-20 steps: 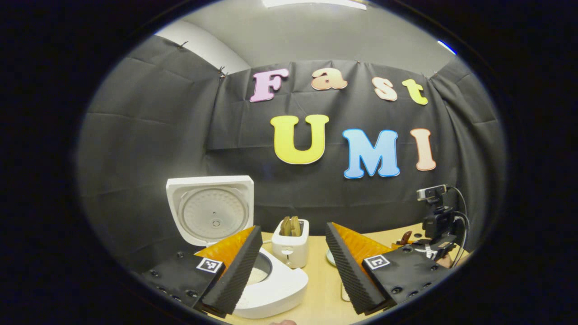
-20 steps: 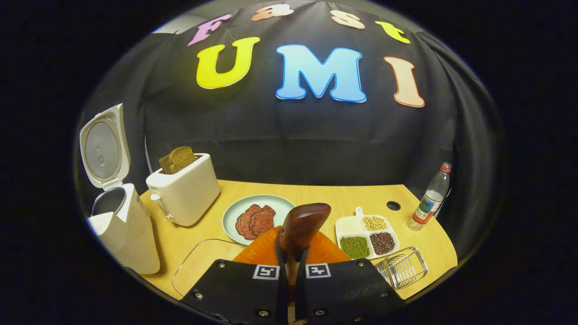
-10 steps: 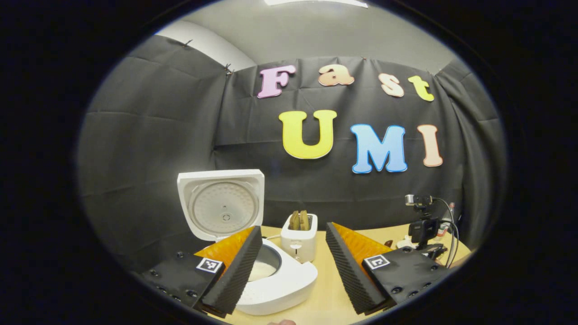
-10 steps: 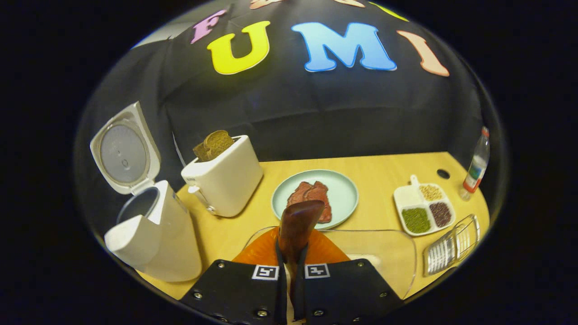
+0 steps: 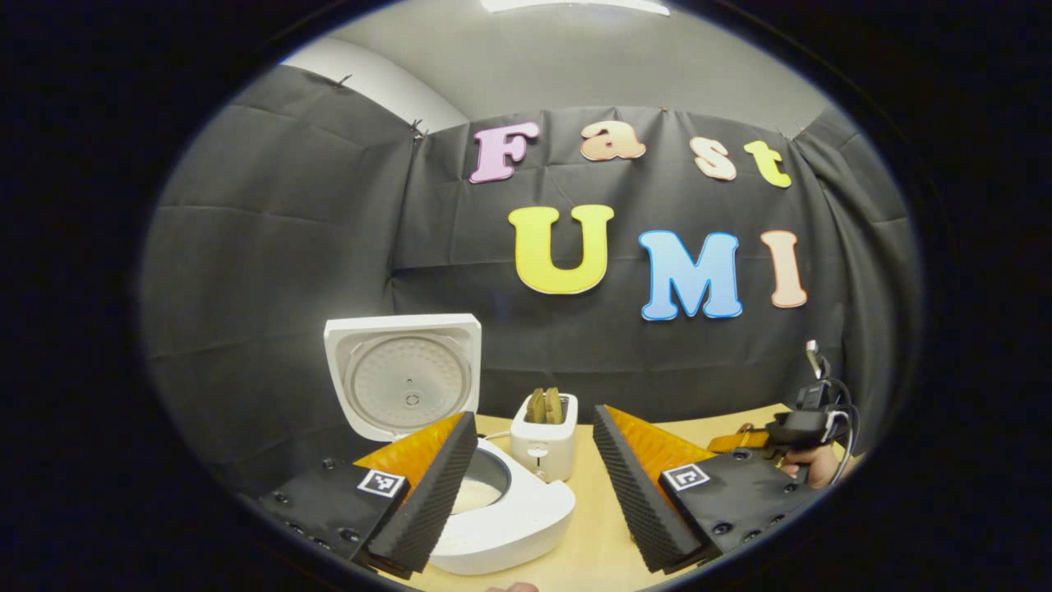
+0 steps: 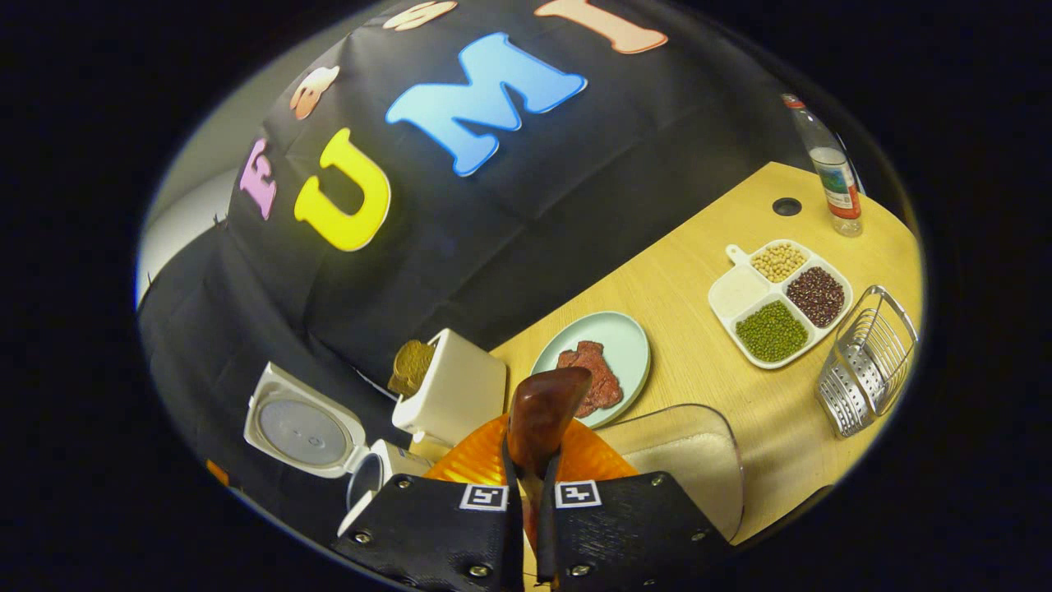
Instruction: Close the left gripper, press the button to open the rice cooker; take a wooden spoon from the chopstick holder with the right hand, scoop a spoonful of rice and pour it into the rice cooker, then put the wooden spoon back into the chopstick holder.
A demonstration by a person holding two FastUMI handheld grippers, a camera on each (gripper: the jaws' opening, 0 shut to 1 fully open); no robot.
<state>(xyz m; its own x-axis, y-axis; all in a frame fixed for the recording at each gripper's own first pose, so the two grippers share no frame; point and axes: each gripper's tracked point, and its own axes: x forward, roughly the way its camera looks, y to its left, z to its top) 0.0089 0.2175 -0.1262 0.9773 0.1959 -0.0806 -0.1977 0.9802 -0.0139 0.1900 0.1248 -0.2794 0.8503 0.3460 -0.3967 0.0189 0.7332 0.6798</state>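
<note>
The white rice cooker (image 5: 526, 514) stands with its lid (image 5: 403, 374) raised and white rice low in its pot (image 5: 479, 495). My left gripper (image 5: 534, 493) hovers open in front of it, nothing between the fingers. My right gripper (image 6: 530, 481) is shut on the dark wooden spoon (image 6: 538, 407), whose bowl end juts forward; whether it carries rice is hidden. That view is strongly tilted, with the cooker (image 6: 306, 429) at lower left. The wire chopstick holder (image 6: 867, 362) lies on its side at the right, beside the divided dish (image 6: 740, 289) with rice and beans.
A white toaster (image 5: 542, 444) with bread stands right of the cooker. A pale plate (image 6: 629, 349) with meat, a clear tray (image 6: 686, 452) and a bottle (image 6: 830, 168) sit on the wooden table (image 6: 690, 370). A hand (image 5: 815, 470) holds the right gripper (image 5: 801, 427) at far right.
The right gripper has rolled sideways with the spoon, so its view is tilted and the cooker has dropped to the lower left. The left gripper has barely moved.
</note>
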